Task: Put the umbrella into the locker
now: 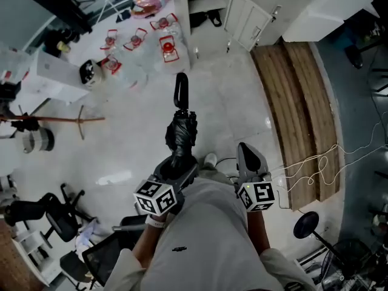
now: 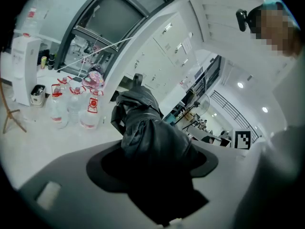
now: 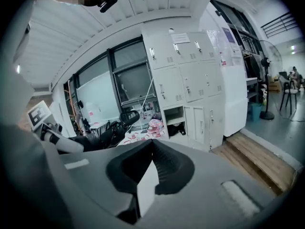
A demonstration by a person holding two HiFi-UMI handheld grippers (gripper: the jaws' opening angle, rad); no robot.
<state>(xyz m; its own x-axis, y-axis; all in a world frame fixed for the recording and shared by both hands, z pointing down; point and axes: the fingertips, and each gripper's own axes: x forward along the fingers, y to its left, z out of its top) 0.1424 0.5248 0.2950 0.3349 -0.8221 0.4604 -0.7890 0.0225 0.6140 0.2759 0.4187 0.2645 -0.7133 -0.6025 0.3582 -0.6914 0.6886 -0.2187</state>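
A folded black umbrella [image 1: 180,132] sticks out forward from my left gripper [image 1: 179,165], its loop handle [image 1: 180,93] pointing toward the lockers. The left gripper is shut on the umbrella's bundled cloth, which fills the gap between its jaws in the left gripper view [image 2: 147,132]. My right gripper [image 1: 250,156] is held beside it on the right, shut, with nothing in it; its jaws meet at the tip [image 3: 152,144]. The white locker bank [image 3: 190,80] stands ahead with one low compartment [image 1: 206,14] open. The umbrella [image 3: 102,132] also shows at the left of the right gripper view.
Several water bottles with red labels [image 1: 136,41] stand on the floor left of the lockers. A low locker door [image 1: 251,20] hangs open. A wooden platform [image 1: 303,114] runs along the right, with a white cable [image 1: 315,168] across it. An office chair [image 1: 54,214] is at the lower left.
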